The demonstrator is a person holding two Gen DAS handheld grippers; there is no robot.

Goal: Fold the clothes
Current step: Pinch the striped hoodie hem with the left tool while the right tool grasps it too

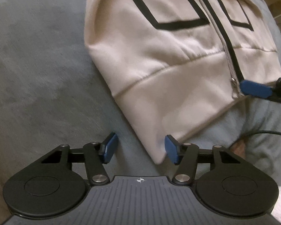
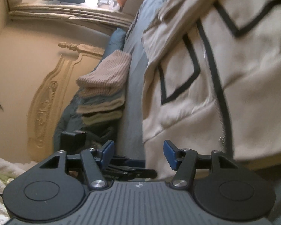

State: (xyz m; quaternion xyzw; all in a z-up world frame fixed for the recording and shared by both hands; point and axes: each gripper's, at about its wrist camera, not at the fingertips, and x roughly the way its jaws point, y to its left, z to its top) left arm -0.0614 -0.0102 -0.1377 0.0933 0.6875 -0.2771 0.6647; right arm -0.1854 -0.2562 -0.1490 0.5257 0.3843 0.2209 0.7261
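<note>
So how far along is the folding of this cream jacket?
Early on. Done: a stack of folded clothes sits at the side. In hand: the cream zip jacket lies spread on the grey bedcover, unfolded; the left tongs are open at its bottom corner, the right tongs open at its hem near the zip. Left: every fold of it.
</note>
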